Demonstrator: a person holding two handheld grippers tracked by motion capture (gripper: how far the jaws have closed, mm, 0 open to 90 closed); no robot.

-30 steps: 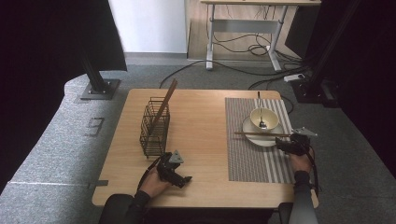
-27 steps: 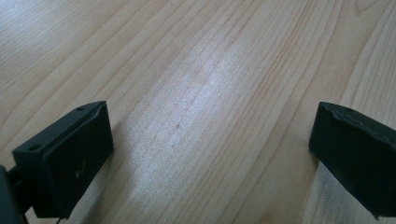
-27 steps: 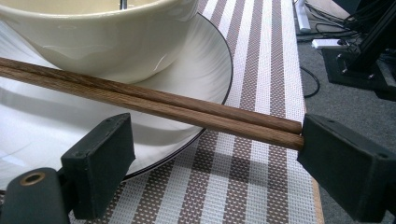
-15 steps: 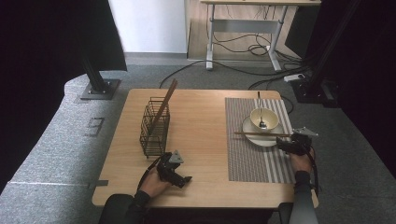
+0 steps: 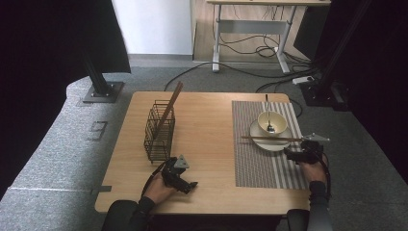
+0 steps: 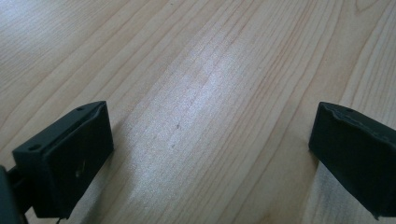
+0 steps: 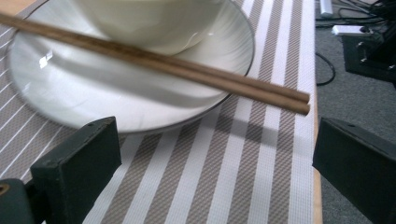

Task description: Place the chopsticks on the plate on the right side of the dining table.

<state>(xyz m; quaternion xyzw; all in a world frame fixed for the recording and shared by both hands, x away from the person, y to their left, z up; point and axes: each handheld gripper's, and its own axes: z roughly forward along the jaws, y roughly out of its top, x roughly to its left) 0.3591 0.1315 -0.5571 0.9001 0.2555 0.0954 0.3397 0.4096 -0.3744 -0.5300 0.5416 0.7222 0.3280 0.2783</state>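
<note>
— Two chopsticks [image 7: 154, 58] lie side by side across the plate [image 7: 56, 93]. Do you see them?

— Yes. Where is the plate?

— It sits on the striped mat [image 5: 262, 159], on the right part of the desk [image 5: 211, 120]. A pale bowl [image 5: 272, 121] stands on the plate, and a spoon [image 5: 268, 115] leans in the bowl. The chopsticks rest on the plate's rim, just in front of the bowl. Their ends stick out past the plate, over the mat, toward my right claw [image 5: 291, 155].

— Is your right claw holding them?

— No. My right claw [image 7: 215, 172] has just been opening, and its two black sides are spread wide. Nothing is between them but the mat. The chopstick ends are a little past it, not touching it.

— And your other claw?

— My left claw [image 5: 191, 185] is down low near the front edge of the desk, well apart from the plate. In the left gripper view my left claw [image 6: 205, 158] is spread wide too, with bare wood between its sides.

— What is that black thing on the left?

— That is a wire basket [image 5: 159, 131]. One more stick [image 5: 171, 103] stands in it, leaning out over the top. The basket is just behind my left hand [image 5: 159, 188].
</note>
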